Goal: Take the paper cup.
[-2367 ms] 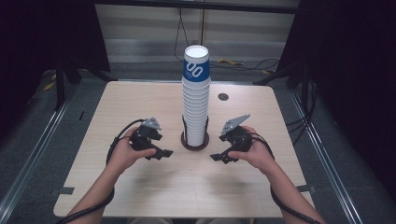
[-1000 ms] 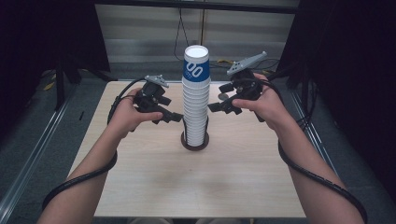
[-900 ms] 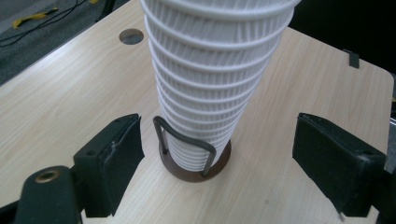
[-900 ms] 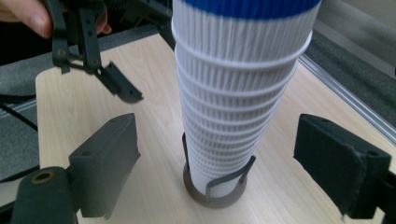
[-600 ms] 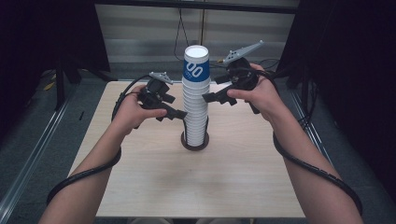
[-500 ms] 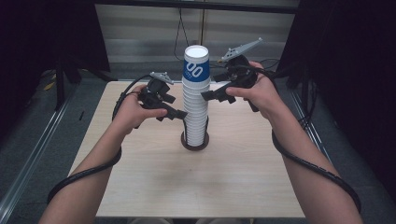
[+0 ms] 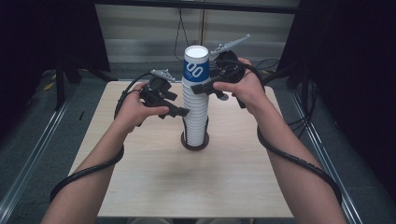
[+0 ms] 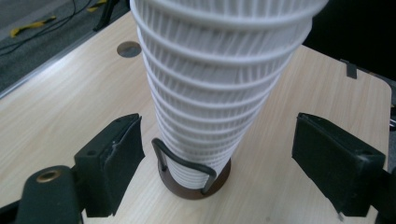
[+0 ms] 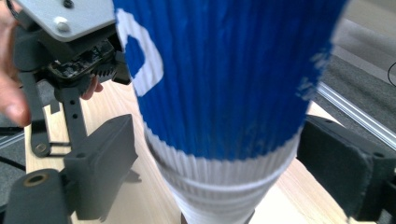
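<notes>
White ribbed paper cups are standing as one tall stack [image 7: 196,107] near the middle of the pale wooden counter [image 7: 140,186], seated in a dark round holder [image 7: 194,143] whose wire loop is wrapping the lowest cups. Topping the stack is a blue cup [image 7: 195,67] with white markings and an open white mouth. The left tool [image 7: 183,112] is hovering at the stack's left side, about midway up; in the left gripper view its black jaws are standing spread, one on either side of the cups with clear gaps, so they are pinching nothing. The right tool [image 7: 196,88] is reaching in from the right at the level of the blue cup. In the right gripper view its jaws are also standing wide, flanking the blue cup's lower edge, with a gap showing at the near jaw and the far jaw sitting very close to the cup wall. Black cables are trailing back along both forearms.
</notes>
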Demonstrator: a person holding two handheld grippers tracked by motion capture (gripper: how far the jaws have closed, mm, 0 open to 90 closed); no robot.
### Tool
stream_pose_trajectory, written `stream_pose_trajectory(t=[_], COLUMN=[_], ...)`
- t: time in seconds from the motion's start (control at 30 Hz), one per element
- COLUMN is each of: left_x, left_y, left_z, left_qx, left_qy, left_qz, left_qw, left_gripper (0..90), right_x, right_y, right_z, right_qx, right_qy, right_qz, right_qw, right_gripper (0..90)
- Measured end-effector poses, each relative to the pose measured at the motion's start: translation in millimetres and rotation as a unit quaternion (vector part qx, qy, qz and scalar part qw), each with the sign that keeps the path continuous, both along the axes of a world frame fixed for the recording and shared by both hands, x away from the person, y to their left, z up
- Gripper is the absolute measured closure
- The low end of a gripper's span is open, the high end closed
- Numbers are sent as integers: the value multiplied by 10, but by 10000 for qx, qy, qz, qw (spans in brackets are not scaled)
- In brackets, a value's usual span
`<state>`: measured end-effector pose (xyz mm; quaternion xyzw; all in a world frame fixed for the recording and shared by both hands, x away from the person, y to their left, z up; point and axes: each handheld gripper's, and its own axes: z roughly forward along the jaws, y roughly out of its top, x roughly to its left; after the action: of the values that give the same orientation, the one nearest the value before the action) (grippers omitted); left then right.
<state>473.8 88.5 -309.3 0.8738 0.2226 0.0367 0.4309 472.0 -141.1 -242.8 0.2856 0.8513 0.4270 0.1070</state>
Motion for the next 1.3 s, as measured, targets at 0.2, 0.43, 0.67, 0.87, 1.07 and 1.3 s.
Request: stream_pose_trajectory(t=[0.2, 0.43, 0.67, 0.87, 1.07, 1.3], left_x=[33, 60, 68, 65, 70, 78], left_y=[-19, -60, -154, -195, -184, -178], left_z=[101, 243, 256, 263, 260, 254], left_qx=[-201, -250, -261, -327, -343, -392], left_qy=[-163, -354, -382, -384, -418, -398], left_qz=[74, 126, 119, 42, 45, 63], left_qw=[9996, 9990, 9989, 9987, 9985, 9984], left_gripper=[156, 153, 155, 186, 191, 196], right_x=[27, 17, -3, -15, -23, -34], right_y=[27, 21, 19, 9, 4, -18], right_z=[-30, -23, -5, 15, 31, 63], right_qx=[140, 148, 91, 19, 32, 73], right_qy=[-43, -36, -27, -51, -111, -208], right_qz=[-75, -106, -145, -102, -129, -144], right_qw=[9999, 9998, 9998, 9999, 9999, 9997], right_gripper=[127, 135, 142, 148, 160, 180])
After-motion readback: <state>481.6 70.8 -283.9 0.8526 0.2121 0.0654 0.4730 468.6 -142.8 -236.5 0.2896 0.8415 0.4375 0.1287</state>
